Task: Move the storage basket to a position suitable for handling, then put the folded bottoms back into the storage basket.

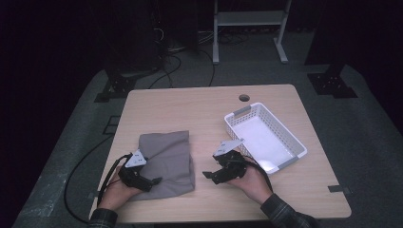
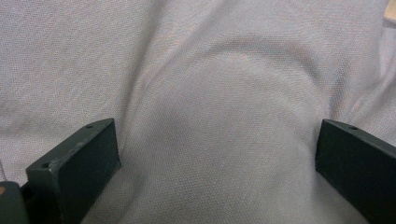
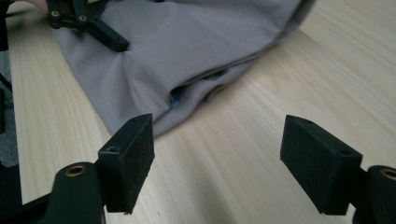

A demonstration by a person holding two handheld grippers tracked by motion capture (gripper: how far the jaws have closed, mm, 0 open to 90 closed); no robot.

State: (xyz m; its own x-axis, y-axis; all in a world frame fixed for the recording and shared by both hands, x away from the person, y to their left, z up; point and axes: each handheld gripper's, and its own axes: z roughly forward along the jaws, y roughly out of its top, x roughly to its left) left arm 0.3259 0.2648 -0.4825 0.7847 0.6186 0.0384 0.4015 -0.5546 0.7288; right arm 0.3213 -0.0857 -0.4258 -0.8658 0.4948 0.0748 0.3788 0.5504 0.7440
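The folded grey cloth (image 1: pixel 167 164) lies on the near left part of the worktop (image 1: pixel 209 107), its long axis running away from the person. The left tool (image 1: pixel 153 182) rests on its near edge, jaws spread wide over the fabric, gripping nothing. The right tool (image 1: pixel 208 176) sits just to the cloth's right, pointing at it, jaws apart and empty. Behind it a white basket (image 1: pixel 297 148) stands empty.

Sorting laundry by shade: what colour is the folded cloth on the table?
Plain grey, no pattern; the cloth shows best in the left gripper view.
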